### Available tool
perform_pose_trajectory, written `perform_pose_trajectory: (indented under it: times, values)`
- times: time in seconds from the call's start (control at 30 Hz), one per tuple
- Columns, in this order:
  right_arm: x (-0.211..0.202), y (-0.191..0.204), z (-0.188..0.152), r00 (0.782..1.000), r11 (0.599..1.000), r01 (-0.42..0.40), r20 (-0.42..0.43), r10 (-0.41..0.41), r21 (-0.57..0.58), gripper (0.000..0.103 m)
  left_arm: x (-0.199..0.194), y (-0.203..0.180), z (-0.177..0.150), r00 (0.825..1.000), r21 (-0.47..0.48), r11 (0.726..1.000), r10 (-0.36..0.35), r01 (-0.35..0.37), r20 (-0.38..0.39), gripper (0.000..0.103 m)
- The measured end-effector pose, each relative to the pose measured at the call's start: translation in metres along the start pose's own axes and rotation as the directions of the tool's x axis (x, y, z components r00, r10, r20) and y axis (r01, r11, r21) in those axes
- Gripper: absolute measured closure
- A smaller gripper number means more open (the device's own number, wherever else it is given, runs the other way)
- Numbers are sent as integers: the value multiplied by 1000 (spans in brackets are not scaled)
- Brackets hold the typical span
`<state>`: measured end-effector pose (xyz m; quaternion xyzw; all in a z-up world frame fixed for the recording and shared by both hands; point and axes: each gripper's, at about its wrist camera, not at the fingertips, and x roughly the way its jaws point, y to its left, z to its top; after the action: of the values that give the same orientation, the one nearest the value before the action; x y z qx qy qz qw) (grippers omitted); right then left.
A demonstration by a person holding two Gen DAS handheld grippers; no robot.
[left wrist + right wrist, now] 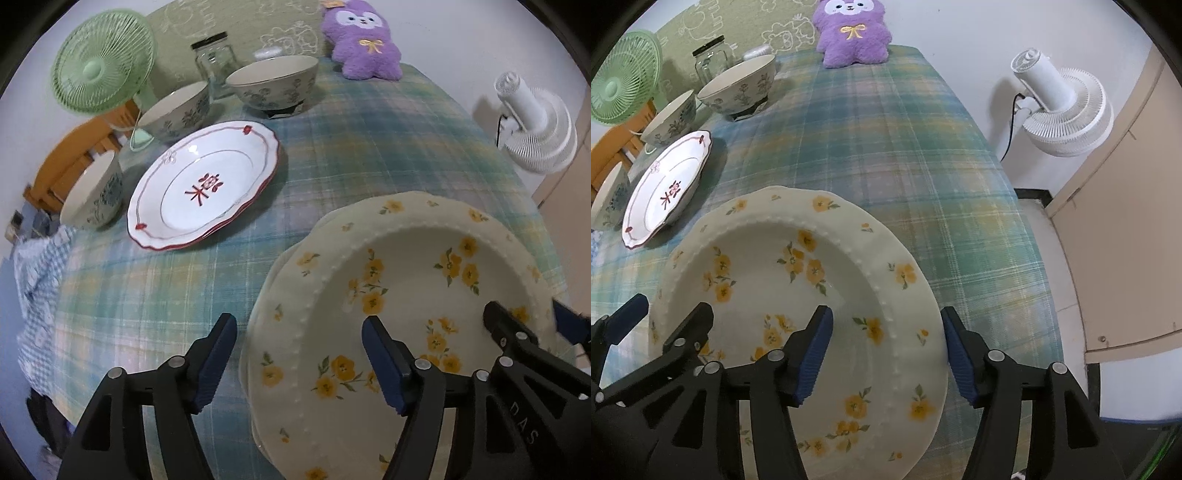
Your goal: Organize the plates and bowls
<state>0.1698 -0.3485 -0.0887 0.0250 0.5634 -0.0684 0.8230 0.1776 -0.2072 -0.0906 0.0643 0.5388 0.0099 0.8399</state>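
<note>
A cream plate with yellow flowers (406,266) (757,280) lies on the plaid tablecloth close in front, and a second rim shows beneath it at its left edge. My left gripper (299,354) is open and straddles the plate's left rim, one pad over the cloth and one over the plate's well. Over the right rim stands my right gripper (886,350), also open, its outer pad close beside the rim's edge. Each gripper shows in the other's view: right gripper (532,321), left gripper (665,314). A white plate with a red character (203,184) lies further left on a red-rimmed plate.
Three floral bowls (275,83) (177,110) (94,195) stand along the left and back. Behind them are a glass jar (214,62), a green fan (99,62) and a purple plush toy (364,40). A white fan (1060,107) stands off the table's right edge.
</note>
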Motion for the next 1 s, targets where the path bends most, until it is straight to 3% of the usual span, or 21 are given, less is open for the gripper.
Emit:
perform_pose_trajectory:
  times: [0.27, 0.67, 1.0]
  values:
    - [-46, 12, 8, 996, 1000, 0, 93, 1, -9, 34, -30, 28, 3, 996, -48, 996, -70, 73, 62, 20]
    - [-118, 61, 30, 968, 996, -75, 235, 83, -41, 34, -91, 90, 21, 969, -84, 994, -49, 72, 243, 20]
    - [-143, 99, 69, 947, 984, -103, 290, 142, -146, 34, -103, 126, 53, 957, -158, 985, -17, 65, 291, 22]
